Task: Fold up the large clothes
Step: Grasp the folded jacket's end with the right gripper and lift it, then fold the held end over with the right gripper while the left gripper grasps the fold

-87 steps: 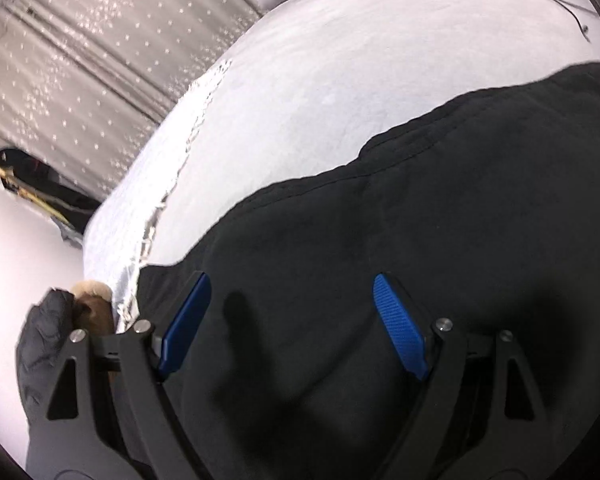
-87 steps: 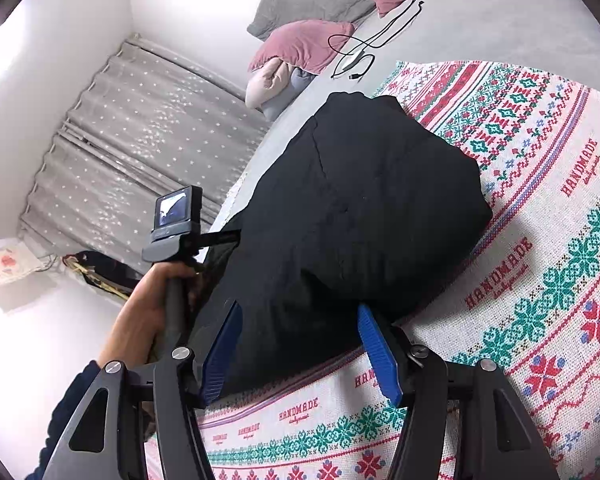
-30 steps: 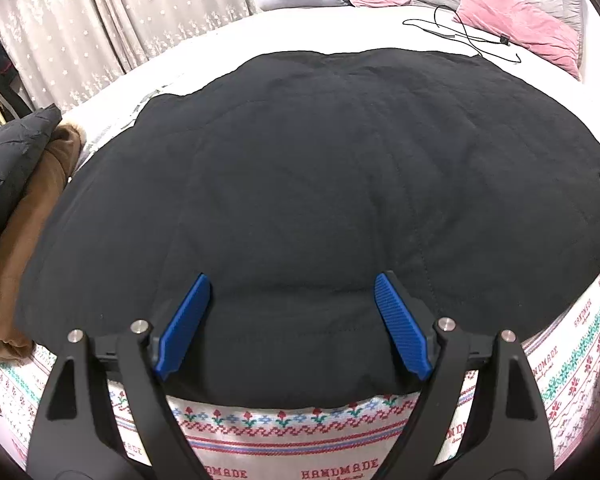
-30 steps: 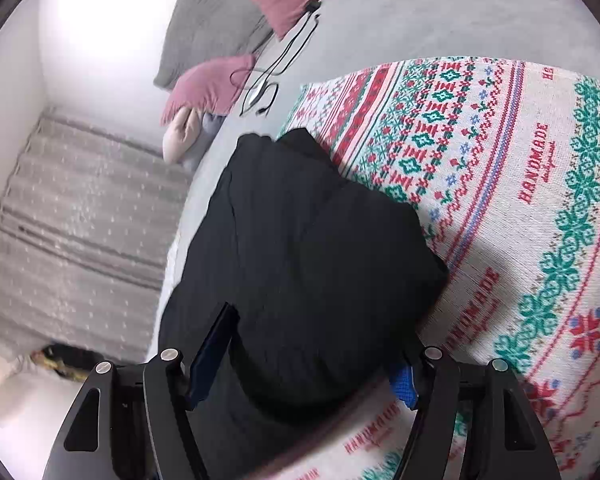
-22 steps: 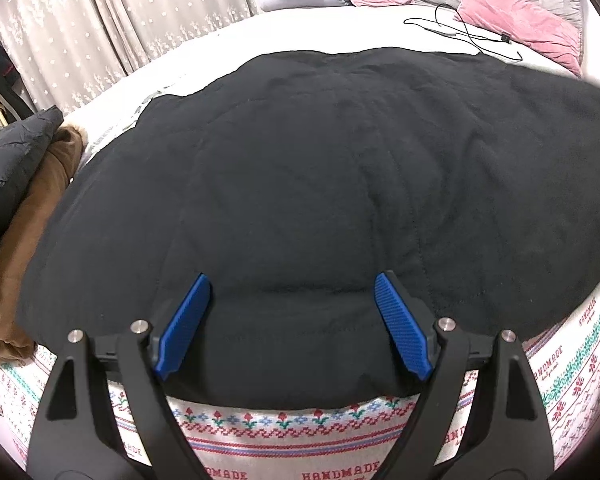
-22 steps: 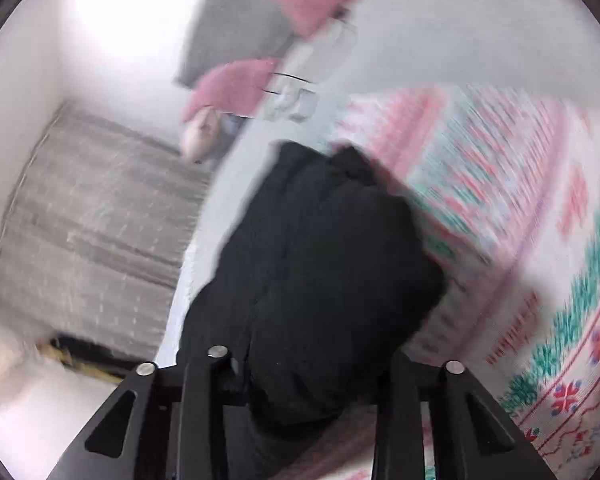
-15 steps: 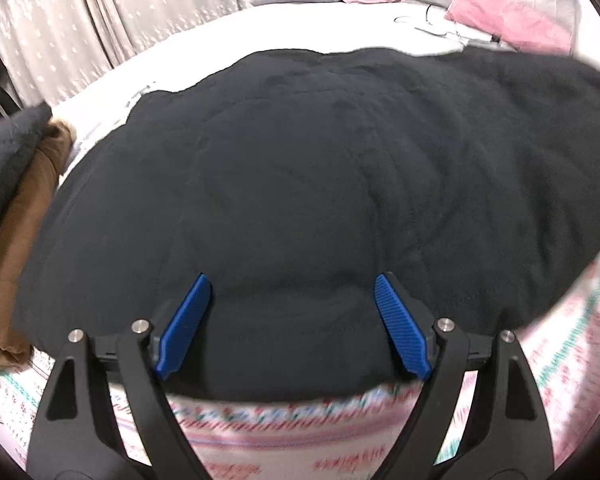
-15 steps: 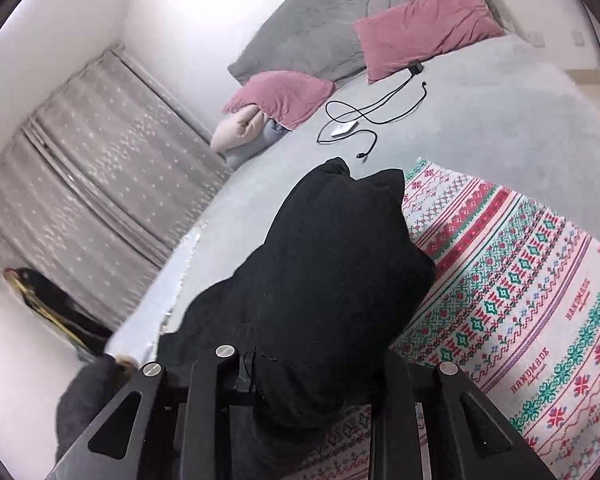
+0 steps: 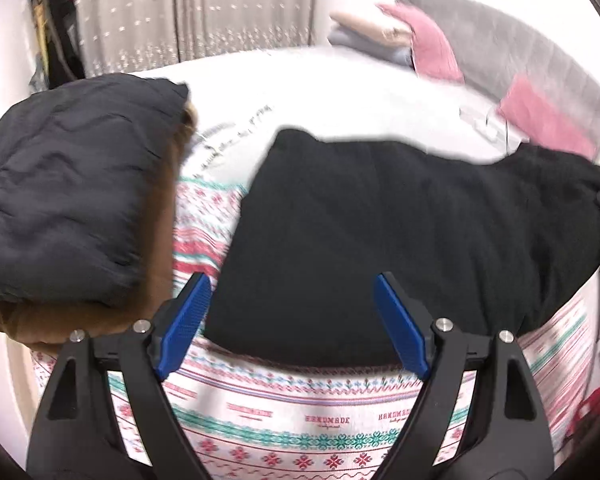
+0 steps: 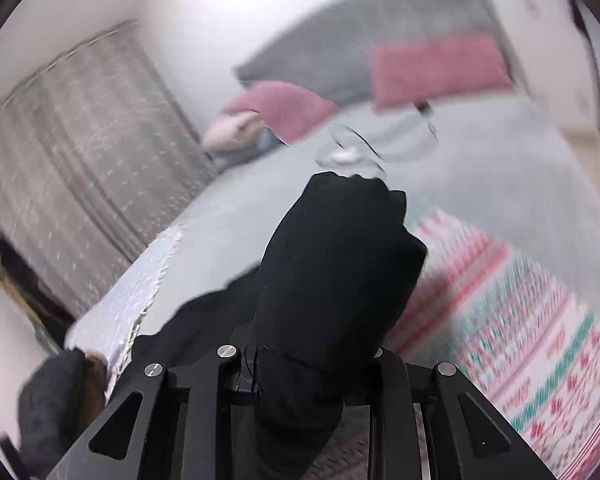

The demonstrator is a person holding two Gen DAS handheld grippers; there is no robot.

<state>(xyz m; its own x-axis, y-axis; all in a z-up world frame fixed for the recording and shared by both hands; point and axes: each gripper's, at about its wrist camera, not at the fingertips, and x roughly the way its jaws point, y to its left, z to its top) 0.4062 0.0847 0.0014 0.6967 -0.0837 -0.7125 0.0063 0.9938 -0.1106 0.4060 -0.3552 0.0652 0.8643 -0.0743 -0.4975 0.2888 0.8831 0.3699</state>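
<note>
Folded dark quilted jacket atop brown garment, far left. Left gripper: jaws wide, empty, above patterned knit blanket on the bed. Large black fleece garment centre. Right gripper: clamped on its bunched edge.

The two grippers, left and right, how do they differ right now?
The left gripper stands wide open with nothing between its blue pads; the right gripper is clamped on a fold of the black garment. The left hovers over the garment lying on the patterned blanket; the right has its fold lifted off the bed. Both share the same black frame.
</note>
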